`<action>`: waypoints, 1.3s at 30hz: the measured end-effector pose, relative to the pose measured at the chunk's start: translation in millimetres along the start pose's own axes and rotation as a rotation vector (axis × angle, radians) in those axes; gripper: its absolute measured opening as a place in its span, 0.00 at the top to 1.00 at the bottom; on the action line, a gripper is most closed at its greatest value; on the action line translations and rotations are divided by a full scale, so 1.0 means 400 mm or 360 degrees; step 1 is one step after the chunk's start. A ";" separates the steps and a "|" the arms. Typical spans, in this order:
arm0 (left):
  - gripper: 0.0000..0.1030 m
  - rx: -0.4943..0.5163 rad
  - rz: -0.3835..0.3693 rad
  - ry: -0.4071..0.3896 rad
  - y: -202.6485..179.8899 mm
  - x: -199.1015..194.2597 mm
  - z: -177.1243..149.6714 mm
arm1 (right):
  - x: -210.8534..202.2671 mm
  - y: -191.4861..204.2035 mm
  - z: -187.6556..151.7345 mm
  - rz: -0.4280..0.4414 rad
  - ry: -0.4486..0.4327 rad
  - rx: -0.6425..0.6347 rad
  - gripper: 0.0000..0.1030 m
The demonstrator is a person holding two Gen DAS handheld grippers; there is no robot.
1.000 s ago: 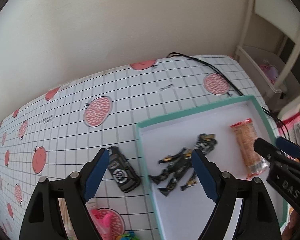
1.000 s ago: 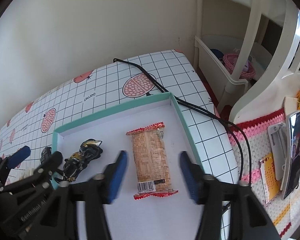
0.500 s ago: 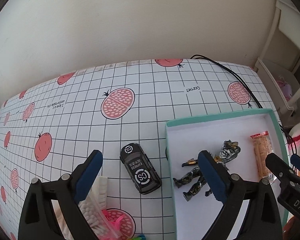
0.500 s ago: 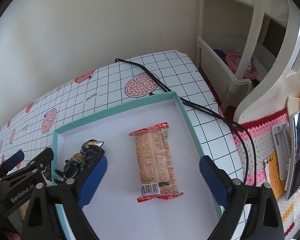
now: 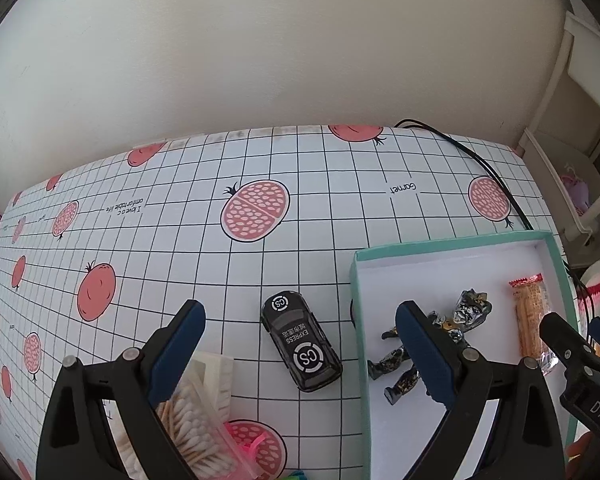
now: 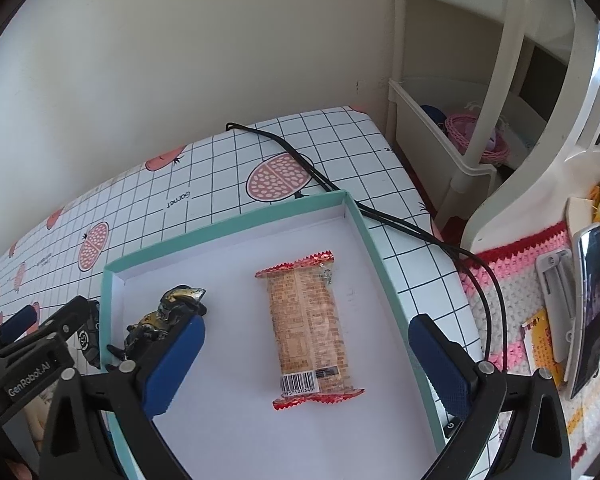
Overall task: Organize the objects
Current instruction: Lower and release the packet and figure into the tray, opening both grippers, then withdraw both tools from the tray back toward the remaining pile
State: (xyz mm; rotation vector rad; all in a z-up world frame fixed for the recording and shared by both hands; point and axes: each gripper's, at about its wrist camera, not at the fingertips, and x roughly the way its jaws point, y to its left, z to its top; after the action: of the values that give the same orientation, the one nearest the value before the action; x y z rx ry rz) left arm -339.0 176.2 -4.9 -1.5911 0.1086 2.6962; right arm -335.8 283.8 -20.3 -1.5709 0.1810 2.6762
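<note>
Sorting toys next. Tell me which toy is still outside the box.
The black car. It sits on the tablecloth left of the box; the figure already lies inside.

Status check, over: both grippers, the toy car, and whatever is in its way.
Left gripper open, empty. Right gripper open above snack packet. Toy car on tablecloth, outside box. Nothing blocking the car.

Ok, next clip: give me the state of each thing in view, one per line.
Left gripper: open, holding nothing.
Right gripper: open, holding nothing.
Teal box: lidless.
Snack packet: sealed, flat in the box.
Toy figure: lying in the box.
Toy car: on its wheels, outside the box.
</note>
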 end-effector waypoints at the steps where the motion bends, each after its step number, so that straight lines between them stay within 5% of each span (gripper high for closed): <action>1: 0.07 -0.0001 -0.0002 0.0000 0.001 -0.004 0.002 | -0.004 0.002 0.001 0.0000 -0.0002 0.0000 0.00; 16: 0.07 -0.0035 -0.0027 -0.0120 0.072 -0.194 0.005 | -0.173 0.091 -0.023 0.0045 -0.0117 -0.0051 0.00; 23: 0.07 -0.0126 -0.0004 -0.0159 0.161 -0.288 -0.046 | -0.256 0.154 -0.074 0.0173 -0.0137 -0.0121 0.00; 32: 0.07 -0.0341 -0.0015 -0.0052 0.304 -0.307 -0.181 | -0.275 0.245 -0.153 0.0241 0.0004 -0.0209 0.00; 39: 0.07 -0.0456 0.0085 0.0091 0.383 -0.284 -0.232 | -0.261 0.272 -0.189 0.0294 0.0118 -0.0163 0.00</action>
State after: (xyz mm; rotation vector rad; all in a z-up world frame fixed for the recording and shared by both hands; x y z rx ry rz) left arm -209.5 20.6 58.0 -1.7590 -0.2500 2.8115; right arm -228.7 170.3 43.2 -1.7670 0.2037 2.8078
